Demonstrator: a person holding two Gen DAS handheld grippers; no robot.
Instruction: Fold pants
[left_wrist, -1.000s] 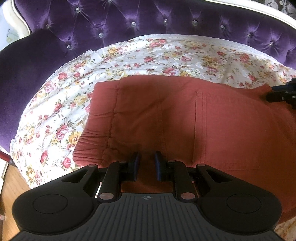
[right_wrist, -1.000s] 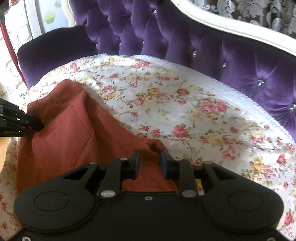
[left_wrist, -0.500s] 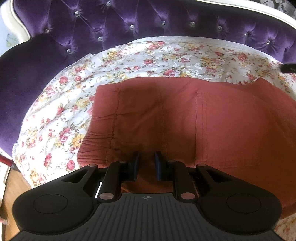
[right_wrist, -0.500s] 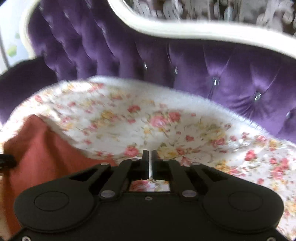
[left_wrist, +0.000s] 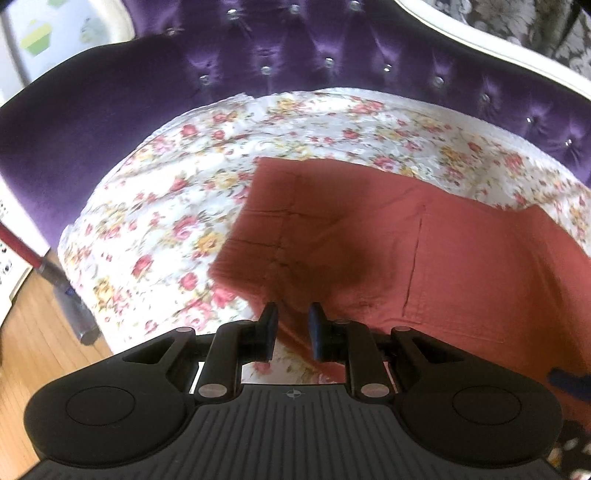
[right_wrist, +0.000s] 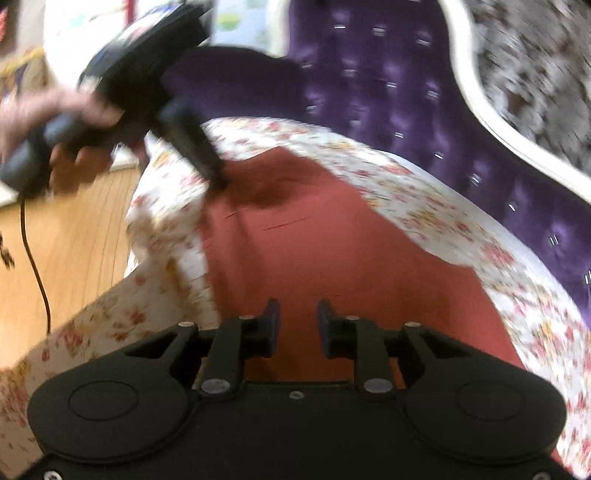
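The rust-red pants (left_wrist: 406, 251) lie folded on a floral cloth (left_wrist: 166, 206) over the sofa seat; they also show in the right wrist view (right_wrist: 332, 254). My left gripper (left_wrist: 293, 325) is open, its fingertips at the near left corner of the pants, nothing between them. My right gripper (right_wrist: 294, 325) is open just above the near part of the pants. The right wrist view, blurred, shows the left gripper (right_wrist: 218, 181) held by a hand, its tips at the far corner of the pants.
A purple tufted sofa back (left_wrist: 332, 55) with a white frame curves behind the seat. Wooden floor (left_wrist: 26, 354) lies left of the seat. A red and grey pole (left_wrist: 44, 266) leans beside the seat edge. A cable (right_wrist: 37, 266) hangs over the floor.
My left gripper has drawn back to the left corner of the pants. My right gripper, shut half a second ago, has opened and swung to face left over the pants.
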